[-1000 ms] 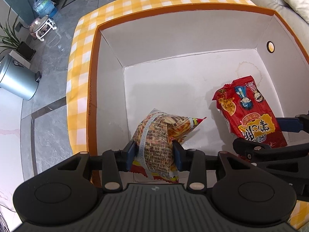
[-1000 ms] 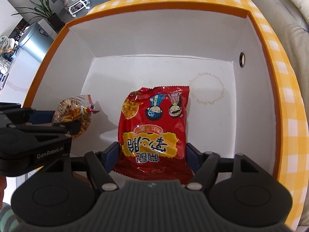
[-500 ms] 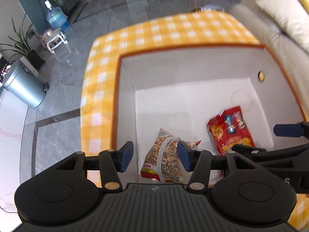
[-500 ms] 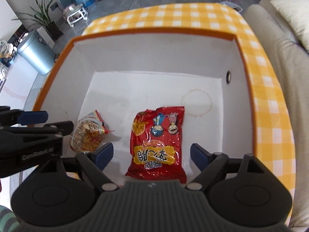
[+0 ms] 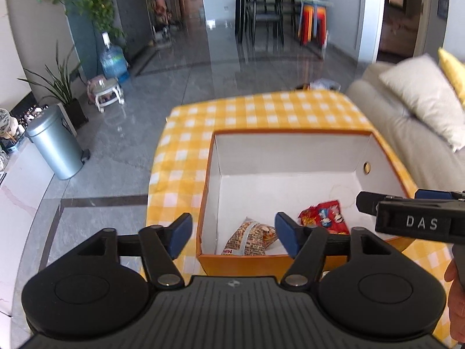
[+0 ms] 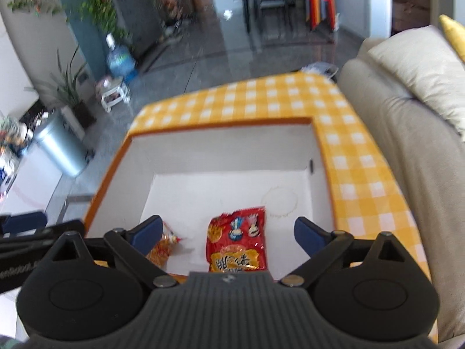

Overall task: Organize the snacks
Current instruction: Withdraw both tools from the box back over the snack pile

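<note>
An orange box with a white inside (image 5: 290, 157) (image 6: 221, 151) stands on the yellow checked tablecloth. A yellow-brown snack bag (image 5: 250, 238) (image 6: 162, 247) lies at its near left. A red snack bag (image 5: 325, 218) (image 6: 237, 238) lies flat to the right of it. My left gripper (image 5: 234, 232) is open and empty, raised above the box's near left corner. My right gripper (image 6: 228, 229) is open and empty, raised above the near edge, over the red bag. The right gripper also shows in the left wrist view (image 5: 412, 218).
The checked tablecloth (image 5: 261, 110) (image 6: 363, 157) surrounds the box. A beige sofa with cushions (image 5: 412, 107) (image 6: 412, 116) is at the right. On the grey floor to the left are a metal bin (image 5: 55, 142), a plant and a water bottle (image 5: 113, 61).
Both grippers have let go of their snack bags, opened wide and lifted up and back out of the box. Both bags now lie on the box floor.
</note>
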Available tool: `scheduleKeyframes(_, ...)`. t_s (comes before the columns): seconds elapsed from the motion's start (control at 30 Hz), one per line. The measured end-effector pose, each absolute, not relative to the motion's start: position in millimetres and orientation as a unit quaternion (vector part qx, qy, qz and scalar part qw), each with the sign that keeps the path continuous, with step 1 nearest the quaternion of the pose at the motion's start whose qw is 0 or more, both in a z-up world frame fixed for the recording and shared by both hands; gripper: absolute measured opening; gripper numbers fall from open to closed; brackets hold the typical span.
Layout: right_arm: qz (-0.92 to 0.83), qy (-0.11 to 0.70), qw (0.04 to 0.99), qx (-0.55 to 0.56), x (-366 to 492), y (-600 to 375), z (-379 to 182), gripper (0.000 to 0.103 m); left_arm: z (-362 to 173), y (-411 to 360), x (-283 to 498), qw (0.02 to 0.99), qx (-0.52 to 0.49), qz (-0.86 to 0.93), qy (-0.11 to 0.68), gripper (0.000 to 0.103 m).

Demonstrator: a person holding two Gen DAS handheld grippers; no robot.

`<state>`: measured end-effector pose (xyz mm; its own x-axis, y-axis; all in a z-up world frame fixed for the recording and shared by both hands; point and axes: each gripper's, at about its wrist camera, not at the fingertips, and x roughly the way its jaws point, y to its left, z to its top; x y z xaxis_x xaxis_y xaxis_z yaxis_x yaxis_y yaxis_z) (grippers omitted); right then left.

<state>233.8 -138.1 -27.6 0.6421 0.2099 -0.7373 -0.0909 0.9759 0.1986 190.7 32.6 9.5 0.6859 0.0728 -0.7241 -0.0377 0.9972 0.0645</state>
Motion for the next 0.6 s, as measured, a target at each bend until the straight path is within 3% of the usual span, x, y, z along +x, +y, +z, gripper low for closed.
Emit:
scheduleKeyframes(0.2,0.082,0.388,0.916,0.059,198,-137,-11,0.094,10,37,157,0.922,0.011,0.012,0.388,0.086)
scheduleKeyframes(0.6,0.087,0.438,0.894,0.04,126,-134,-43,0.094,-23,48,109,0.9,-0.003,-0.007,0.437,0.086)
